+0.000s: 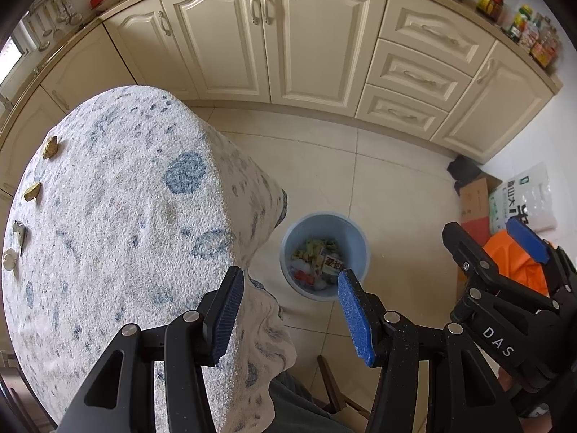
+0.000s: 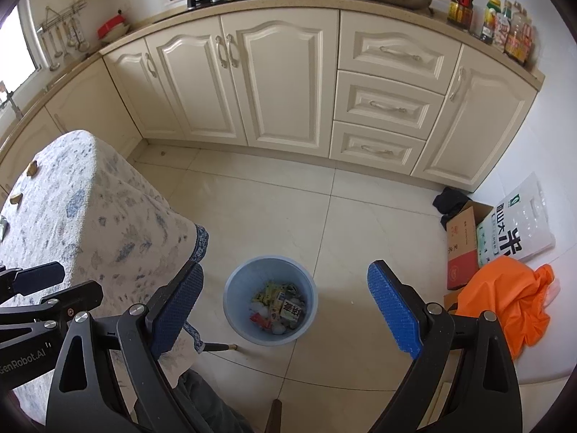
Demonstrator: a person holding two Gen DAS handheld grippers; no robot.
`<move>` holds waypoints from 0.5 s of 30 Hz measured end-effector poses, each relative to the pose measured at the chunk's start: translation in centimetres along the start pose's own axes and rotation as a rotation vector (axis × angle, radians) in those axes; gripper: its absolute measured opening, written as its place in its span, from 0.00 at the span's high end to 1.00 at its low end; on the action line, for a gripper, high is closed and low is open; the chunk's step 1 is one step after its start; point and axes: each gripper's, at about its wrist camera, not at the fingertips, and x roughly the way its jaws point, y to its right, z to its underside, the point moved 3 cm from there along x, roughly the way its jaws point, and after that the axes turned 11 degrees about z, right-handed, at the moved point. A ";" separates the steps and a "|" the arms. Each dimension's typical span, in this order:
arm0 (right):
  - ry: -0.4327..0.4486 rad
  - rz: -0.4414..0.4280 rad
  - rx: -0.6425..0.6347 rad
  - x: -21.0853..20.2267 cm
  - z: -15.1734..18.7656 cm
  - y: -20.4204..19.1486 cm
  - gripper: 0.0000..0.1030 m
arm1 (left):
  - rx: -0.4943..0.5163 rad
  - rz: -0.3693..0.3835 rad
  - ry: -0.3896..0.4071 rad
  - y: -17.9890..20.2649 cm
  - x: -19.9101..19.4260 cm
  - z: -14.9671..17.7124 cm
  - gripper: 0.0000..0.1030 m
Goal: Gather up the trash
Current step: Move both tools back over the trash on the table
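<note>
"DAS" is printed on the right gripper [image 1: 505,249] body as seen from the left wrist; "GenRobot.AI" shows on the left gripper [image 1: 288,310] body from the right wrist. A white bag [image 2: 515,227] carries large Chinese characters. Both grippers are spread wide and hold nothing. The bin [image 2: 270,299], with wrappers [image 2: 277,306] inside, stands on the floor ahead between the right gripper's [image 2: 285,310] fingers. Scraps [image 1: 50,148] lie on the table [image 1: 119,216], far left of the left gripper.

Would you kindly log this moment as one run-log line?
left gripper: open, empty | right gripper: open, empty | bin: on floor, holds wrappers | table: scraps left on cloth
</note>
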 end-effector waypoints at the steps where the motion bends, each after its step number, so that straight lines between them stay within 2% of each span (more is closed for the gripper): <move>1: 0.001 -0.001 -0.001 -0.1 0.0 0.0 0.09 | -0.002 -0.001 0.002 0.0 -0.1 0.1 0.51; 15: 0.054 -0.023 -0.040 -3.3 0.4 -2.4 0.09 | -0.039 -0.008 0.047 -2.1 -3.5 2.7 0.49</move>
